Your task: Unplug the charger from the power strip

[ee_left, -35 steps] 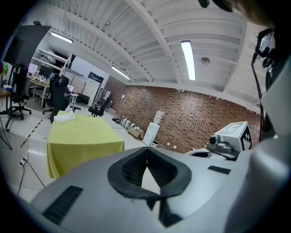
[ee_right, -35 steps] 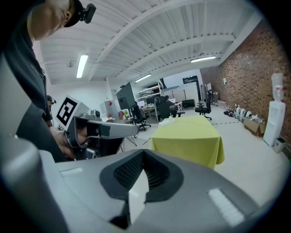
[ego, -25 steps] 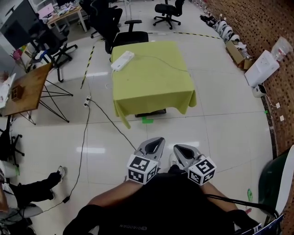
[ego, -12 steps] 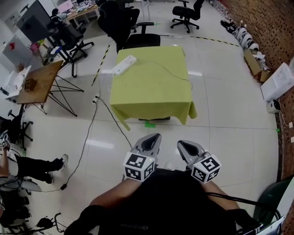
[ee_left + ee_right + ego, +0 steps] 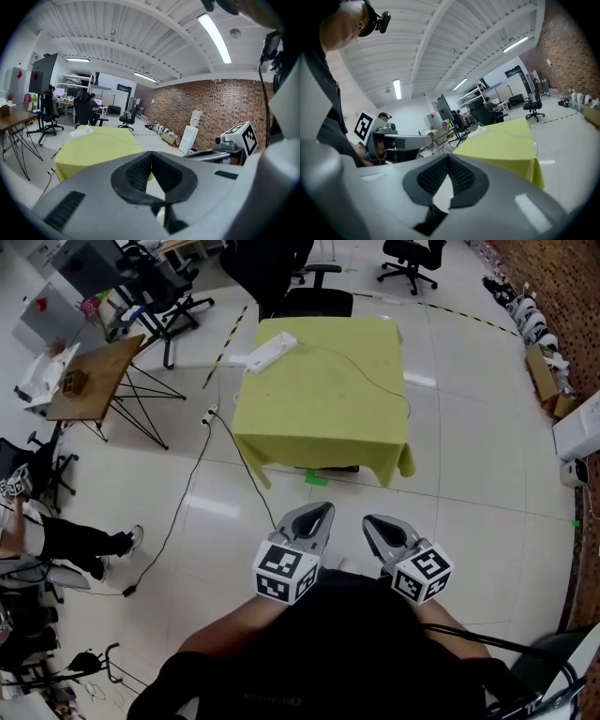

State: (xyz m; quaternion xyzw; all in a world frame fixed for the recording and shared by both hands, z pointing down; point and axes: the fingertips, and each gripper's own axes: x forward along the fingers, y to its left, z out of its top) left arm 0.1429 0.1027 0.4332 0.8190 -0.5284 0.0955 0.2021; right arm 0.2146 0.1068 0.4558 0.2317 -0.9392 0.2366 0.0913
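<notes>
A white power strip [image 5: 267,351] lies at the far left corner of a table with a yellow-green cloth [image 5: 323,413]. A thin white cable [image 5: 370,379] runs from it across the cloth to the right edge. The charger itself is too small to make out. Both grippers are held close to my body, well short of the table. My left gripper [image 5: 321,510] and right gripper [image 5: 373,521] are shut and empty. The left gripper view shows its jaws [image 5: 151,154] closed, with the strip [image 5: 80,133] far ahead. In the right gripper view the jaws [image 5: 448,157] are likewise closed, and the strip [image 5: 480,130] is distant.
Black office chairs [image 5: 314,298] stand behind the table. A wooden trestle table [image 5: 94,381] is at the left, and a black cable [image 5: 183,493] trails across the tiled floor. A seated person's legs [image 5: 80,542] are at the far left. Boxes line the brick wall [image 5: 548,371] at the right.
The head view has swung, showing more of the room's left side, and the table sits slightly further right. Both grippers stay together in front of my body, shut.
</notes>
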